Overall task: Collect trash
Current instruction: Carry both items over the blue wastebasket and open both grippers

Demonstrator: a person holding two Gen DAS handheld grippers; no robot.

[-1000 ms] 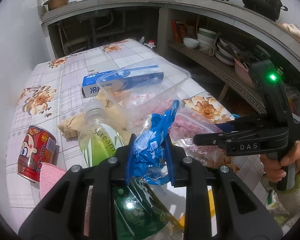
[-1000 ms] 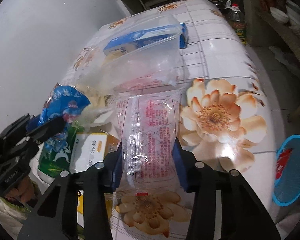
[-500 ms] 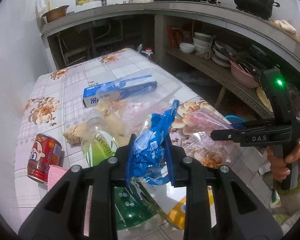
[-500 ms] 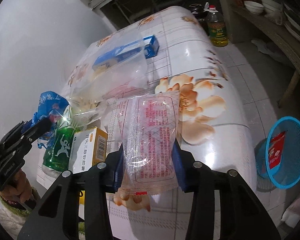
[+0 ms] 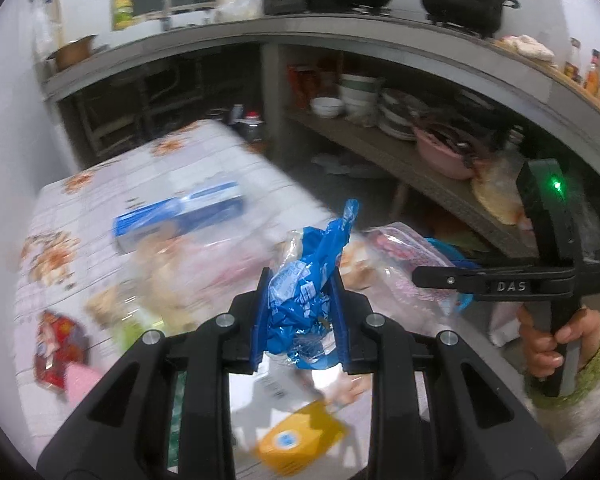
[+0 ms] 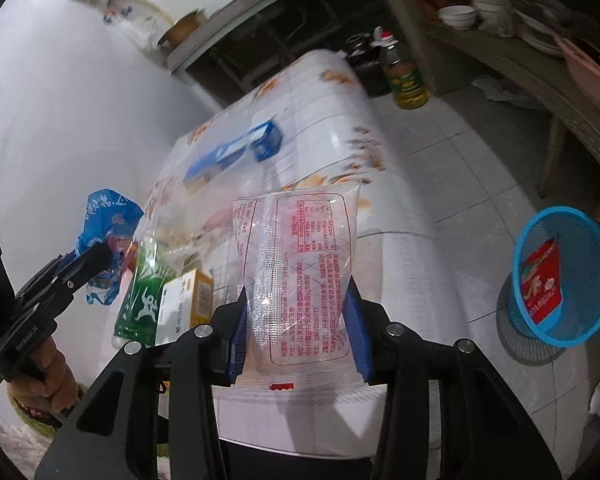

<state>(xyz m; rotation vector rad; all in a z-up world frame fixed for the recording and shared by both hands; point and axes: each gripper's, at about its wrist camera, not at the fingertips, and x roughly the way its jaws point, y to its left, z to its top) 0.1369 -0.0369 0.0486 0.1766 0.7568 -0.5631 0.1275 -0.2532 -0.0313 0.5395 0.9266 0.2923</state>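
Blue wrapper (image 5: 304,300) clamped in L gripper (image 5: 300,316), clear bag (image 6: 300,272) in R gripper (image 6: 298,328); lifted off table (image 6: 400,280), prob for basket (image 6: 560,320).

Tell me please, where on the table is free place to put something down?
Free: the far end of the table behind the blue box, and the strip along its right edge. Crowded: the near-left part, with the green bottle, yellow box and red can.

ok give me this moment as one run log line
left claw: shut on blue wrapper | right claw: shut on clear printed bag | both lifted off table | blue basket: on floor, red packet inside
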